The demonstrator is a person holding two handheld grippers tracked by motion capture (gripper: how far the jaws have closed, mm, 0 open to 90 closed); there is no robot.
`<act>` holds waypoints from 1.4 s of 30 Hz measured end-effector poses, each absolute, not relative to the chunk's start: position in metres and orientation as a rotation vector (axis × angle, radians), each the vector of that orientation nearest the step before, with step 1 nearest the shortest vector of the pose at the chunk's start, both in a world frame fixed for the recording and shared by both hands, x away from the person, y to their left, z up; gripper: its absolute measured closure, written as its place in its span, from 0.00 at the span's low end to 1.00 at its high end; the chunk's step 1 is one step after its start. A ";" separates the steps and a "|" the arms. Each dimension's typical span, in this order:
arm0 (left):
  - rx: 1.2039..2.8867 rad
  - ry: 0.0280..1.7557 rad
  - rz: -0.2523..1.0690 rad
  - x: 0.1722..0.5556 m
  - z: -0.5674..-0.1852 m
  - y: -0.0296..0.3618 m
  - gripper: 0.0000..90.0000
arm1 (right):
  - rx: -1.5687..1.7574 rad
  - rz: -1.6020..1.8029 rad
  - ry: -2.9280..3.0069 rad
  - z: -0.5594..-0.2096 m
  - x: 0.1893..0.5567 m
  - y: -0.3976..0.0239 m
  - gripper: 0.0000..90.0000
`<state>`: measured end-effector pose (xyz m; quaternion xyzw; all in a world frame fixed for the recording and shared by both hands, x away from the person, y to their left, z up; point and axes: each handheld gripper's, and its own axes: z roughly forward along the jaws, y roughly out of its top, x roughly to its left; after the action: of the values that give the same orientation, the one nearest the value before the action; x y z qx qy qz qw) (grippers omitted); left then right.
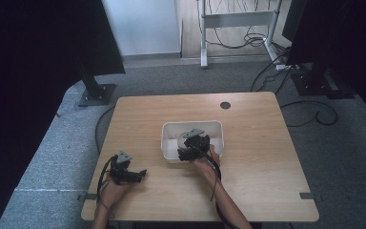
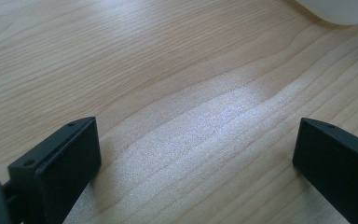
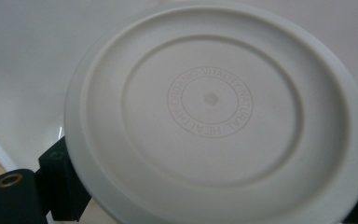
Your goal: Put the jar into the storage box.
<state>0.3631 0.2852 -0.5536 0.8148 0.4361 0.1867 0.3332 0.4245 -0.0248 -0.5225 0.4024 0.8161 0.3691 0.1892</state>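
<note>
1. Nearest the camera, a round white lid (image 3: 219,112) sits clamped between the jaws of your right claw (image 1: 192,144), its underside facing the lens.
2. That claw holds the lid over a white tub (image 1: 169,138) near the middle of the counter (image 1: 257,143).
3. Your left claw (image 1: 129,174) rests on the counter, well apart from the tub, jaws wide and empty.
4. Judging by this, the lid is picked up; setting it down remains.

Tub (image 2: 345,9): only a corner peeks in; the top edge cuts it off.
Lid (image 3: 214,112): hides most of both black jaws.
Lid words: too faint to read fully.
</note>
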 end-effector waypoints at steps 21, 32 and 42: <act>2.128 1.138 0.489 0.363 -0.554 0.285 0.01 | 1.135 1.080 2.307 -0.516 0.422 -0.028 0.01; 2.127 1.139 0.488 0.363 -0.554 0.285 0.01 | 1.045 1.079 2.309 -0.503 0.413 -0.035 0.01; 2.125 1.142 0.489 0.363 -0.554 0.285 0.01 | 1.012 1.066 2.313 -0.497 0.405 -0.045 0.02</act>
<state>0.3625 0.2848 -0.5536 0.8138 0.4375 0.1872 0.3336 0.4051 -0.0450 -0.4969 0.3619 0.8270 0.3813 0.1992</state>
